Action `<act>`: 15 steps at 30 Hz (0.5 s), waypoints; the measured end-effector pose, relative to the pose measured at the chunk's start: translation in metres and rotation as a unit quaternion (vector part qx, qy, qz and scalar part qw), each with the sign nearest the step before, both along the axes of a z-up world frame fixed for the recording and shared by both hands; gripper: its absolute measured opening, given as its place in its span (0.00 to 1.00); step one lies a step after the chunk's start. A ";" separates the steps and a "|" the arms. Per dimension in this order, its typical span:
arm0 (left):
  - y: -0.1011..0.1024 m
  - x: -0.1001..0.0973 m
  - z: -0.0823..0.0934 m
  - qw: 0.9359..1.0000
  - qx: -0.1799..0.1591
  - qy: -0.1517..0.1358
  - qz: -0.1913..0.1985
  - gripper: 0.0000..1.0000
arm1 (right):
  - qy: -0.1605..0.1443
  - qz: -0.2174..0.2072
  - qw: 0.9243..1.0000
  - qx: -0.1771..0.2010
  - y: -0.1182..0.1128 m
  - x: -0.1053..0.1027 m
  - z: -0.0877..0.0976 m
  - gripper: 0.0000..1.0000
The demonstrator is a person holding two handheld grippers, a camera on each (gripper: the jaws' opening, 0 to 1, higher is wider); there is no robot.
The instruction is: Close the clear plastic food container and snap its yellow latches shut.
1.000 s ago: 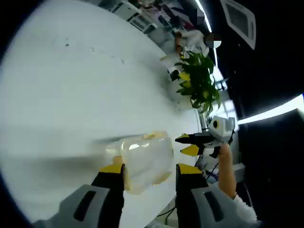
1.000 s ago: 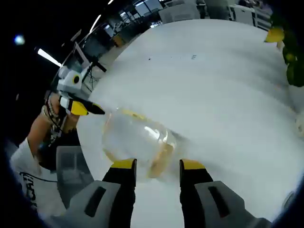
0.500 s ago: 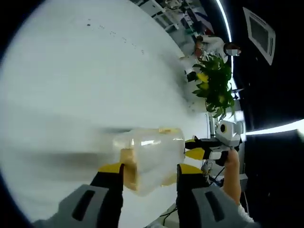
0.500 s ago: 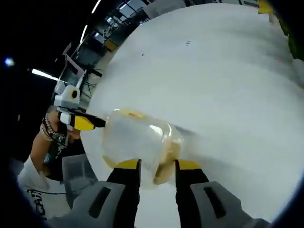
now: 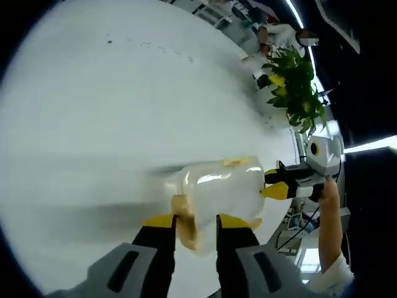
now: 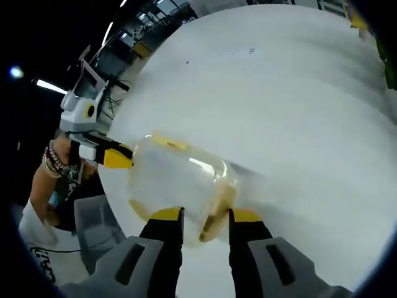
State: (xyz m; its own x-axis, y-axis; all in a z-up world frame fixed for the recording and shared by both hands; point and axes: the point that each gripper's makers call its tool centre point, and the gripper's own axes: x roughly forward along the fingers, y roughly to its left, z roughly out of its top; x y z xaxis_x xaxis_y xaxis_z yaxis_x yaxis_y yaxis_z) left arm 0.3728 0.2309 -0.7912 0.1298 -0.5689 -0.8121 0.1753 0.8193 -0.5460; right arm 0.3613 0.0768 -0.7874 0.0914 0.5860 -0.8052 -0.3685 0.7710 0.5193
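The clear plastic container point(image 5: 217, 192) point(image 6: 177, 183) lies on the white bench point(image 5: 105, 112) point(image 6: 291, 118), pinched from two opposite ends. The left gripper point(image 5: 195, 225) point(image 6: 118, 158) has its jaws drawn close on one yellow latch point(image 5: 184, 210) — the right gripper point(image 6: 205, 217) point(image 5: 279, 185) likewise nips the latch point(image 6: 214, 220) at its own end. A leafy plant point(image 5: 291, 81) stands beyond the jaws.

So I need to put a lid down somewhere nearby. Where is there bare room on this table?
The white table is bare across the wide stretch beyond the clear container, up to the potted plant near its far edge. It is crowded at the near edge, where the left hand-held gripper and the right hand-held gripper close in on the container.
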 end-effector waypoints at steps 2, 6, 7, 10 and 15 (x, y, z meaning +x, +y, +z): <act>-0.002 -0.001 0.001 1.000 -0.004 0.001 0.000 0.17 | -0.001 0.000 1.000 -0.002 0.001 -0.001 0.000 0.25; 0.000 -0.003 0.001 1.000 0.004 0.002 -0.012 0.17 | 0.000 -0.002 1.000 -0.002 0.001 0.003 0.000 0.24; 0.001 -0.004 0.001 1.000 0.007 0.003 -0.017 0.17 | 0.000 -0.002 1.000 -0.002 0.002 0.001 0.000 0.24; 0.002 -0.006 0.001 1.000 0.011 0.005 -0.022 0.17 | 0.000 -0.002 1.000 -0.004 0.006 -0.002 0.000 0.24; 0.004 -0.007 0.001 1.000 0.012 0.010 -0.020 0.16 | 0.000 -0.008 1.000 -0.004 0.007 -0.003 0.000 0.23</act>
